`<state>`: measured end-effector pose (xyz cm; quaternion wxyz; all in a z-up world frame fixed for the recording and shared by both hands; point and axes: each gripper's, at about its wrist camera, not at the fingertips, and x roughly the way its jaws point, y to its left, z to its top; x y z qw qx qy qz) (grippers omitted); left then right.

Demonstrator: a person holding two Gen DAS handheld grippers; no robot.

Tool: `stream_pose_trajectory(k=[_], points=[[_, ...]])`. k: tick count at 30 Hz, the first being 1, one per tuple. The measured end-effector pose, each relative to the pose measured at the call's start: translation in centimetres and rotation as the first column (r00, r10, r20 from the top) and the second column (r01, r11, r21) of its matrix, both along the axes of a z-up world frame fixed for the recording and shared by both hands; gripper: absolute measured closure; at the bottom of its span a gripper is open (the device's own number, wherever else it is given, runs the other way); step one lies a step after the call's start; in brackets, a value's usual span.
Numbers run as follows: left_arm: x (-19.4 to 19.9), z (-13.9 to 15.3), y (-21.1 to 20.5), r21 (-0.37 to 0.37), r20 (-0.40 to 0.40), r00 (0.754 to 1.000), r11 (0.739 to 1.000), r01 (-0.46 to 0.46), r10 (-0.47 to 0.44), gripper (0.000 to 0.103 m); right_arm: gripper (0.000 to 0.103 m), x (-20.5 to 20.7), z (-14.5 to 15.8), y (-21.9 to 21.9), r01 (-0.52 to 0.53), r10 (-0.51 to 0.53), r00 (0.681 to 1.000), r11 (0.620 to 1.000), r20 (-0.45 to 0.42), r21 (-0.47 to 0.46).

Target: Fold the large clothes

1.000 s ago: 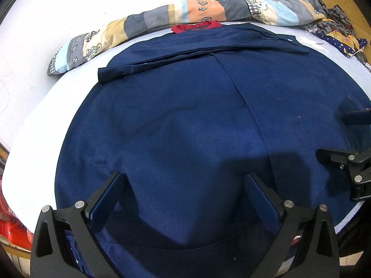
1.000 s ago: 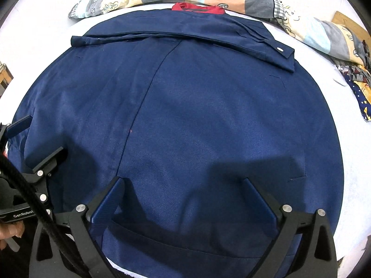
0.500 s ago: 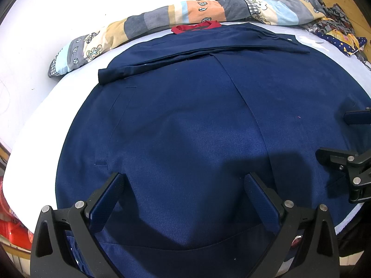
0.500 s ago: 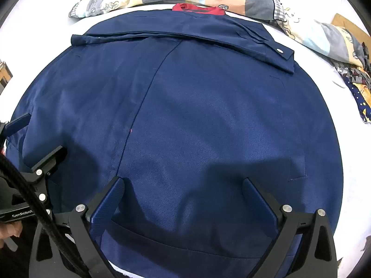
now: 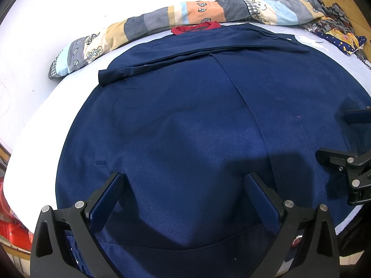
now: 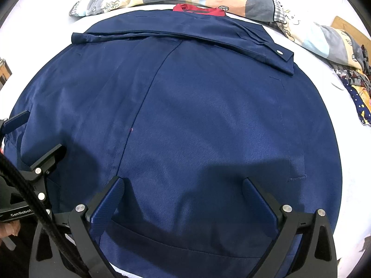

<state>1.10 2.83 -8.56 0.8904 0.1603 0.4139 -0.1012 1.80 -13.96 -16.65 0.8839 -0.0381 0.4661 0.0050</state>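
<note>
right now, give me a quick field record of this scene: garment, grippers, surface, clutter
garment: navy jacket spread flat, sleeves folded across the top, red collar at the far end
left gripper: open, fingers over the near hem
right gripper: open, over the near hem, holding nothing
surface: white table
clutter: patchwork cloth beyond the collar, patterned fabric pile at far right

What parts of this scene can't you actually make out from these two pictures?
- The navy jacket's near hem: in both views the open left gripper and right gripper cover parts of it.
- The red garment: only a strip shows, the rest lies under the jacket.
- The patterned clothes at the far right: crumpled and cut by the picture edge.
- The person: only fingertips show, at the right view's edge.
</note>
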Motion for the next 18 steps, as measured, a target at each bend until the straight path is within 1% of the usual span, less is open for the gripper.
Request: stream_pose_trajectory(k=[8, 12, 14, 15, 18], points=[[0.0, 0.0, -0.1, 0.001, -0.004, 1.000, 1.000, -0.001, 0.001, 0.000, 0.000, 0.0, 0.0, 0.1, 0.000, 0.000, 1.000, 1.000, -0.002, -0.002], [0.3, 0.3, 0.1, -0.009, -0.051, 0.999, 1.000, 0.002, -0.003, 0.000, 0.000, 0.1, 0.2, 0.1, -0.003, 0.003, 1.000, 1.000, -0.026, 0.012], [0.3, 0.6, 0.5, -0.008, -0.060, 0.998, 1.000, 0.004, -0.004, 0.000, 0.000, -0.1, 0.6, -0.4, -0.021, 0.023, 0.999, 0.998, -0.035, 0.059], [0.3, 0.9, 1.0, -0.015, -0.060, 0.998, 1.000, -0.003, 0.002, 0.000, 0.001, -0.4, 1.1, -1.1, -0.025, 0.028, 0.999, 0.994, -0.028, 0.106], [0.8, 2.3, 3.7, -0.082, -0.054, 0.997, 0.995, -0.058, 0.053, 0.000, 0.001, -1.8, 2.8, -4.4, 0.015, -0.020, 1.000, 0.978, 0.019, 0.210]])
